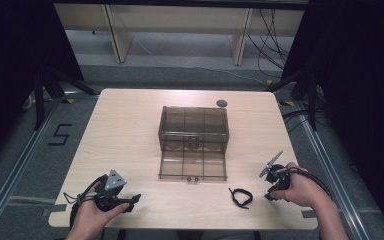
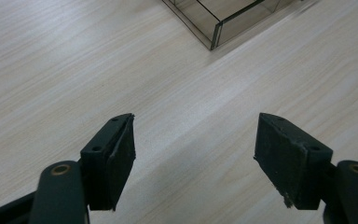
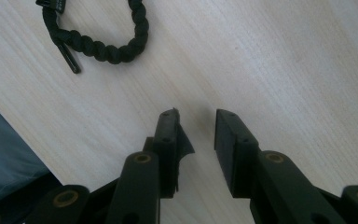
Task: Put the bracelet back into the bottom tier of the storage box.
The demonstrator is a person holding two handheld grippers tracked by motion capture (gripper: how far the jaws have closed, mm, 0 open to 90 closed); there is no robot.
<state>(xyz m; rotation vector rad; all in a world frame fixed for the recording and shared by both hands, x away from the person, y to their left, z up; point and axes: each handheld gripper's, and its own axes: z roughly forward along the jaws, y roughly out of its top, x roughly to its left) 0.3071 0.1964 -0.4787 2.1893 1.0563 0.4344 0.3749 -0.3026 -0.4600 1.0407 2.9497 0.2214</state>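
At the near edge of the table (image 1: 130, 120), well to the near left of the clear compartment box (image 1: 193, 142), the left hand (image 1: 92, 215) rests low, wrapped around the left gripper (image 1: 132, 199). The forearm comes in from below and the tool lies almost level, its jaws pointing right along the table edge, with the grey three-cornered plate (image 1: 114, 180) tilted up on top. In the left gripper view its jaws stand wide apart over bare wood with nothing between them, and a corner of the box shows ahead of them.

To the near right of the box, the right hand (image 1: 300, 190) holds the right gripper (image 3: 198, 135) more steeply, wrist cocked, the tool tipped down and leftward toward the tabletop. In the right gripper view its jaws are released, with a gap between the pads and only wood in it.

The black braided bracelet (image 1: 241, 197) lies flat on the table just near-right of the box's open lid, between the box and the right gripper and touching neither.

Farther back, the box stands at the table's middle with its lid folded toward the person. Beyond its far right corner sits a small dark round disc (image 1: 221, 103).
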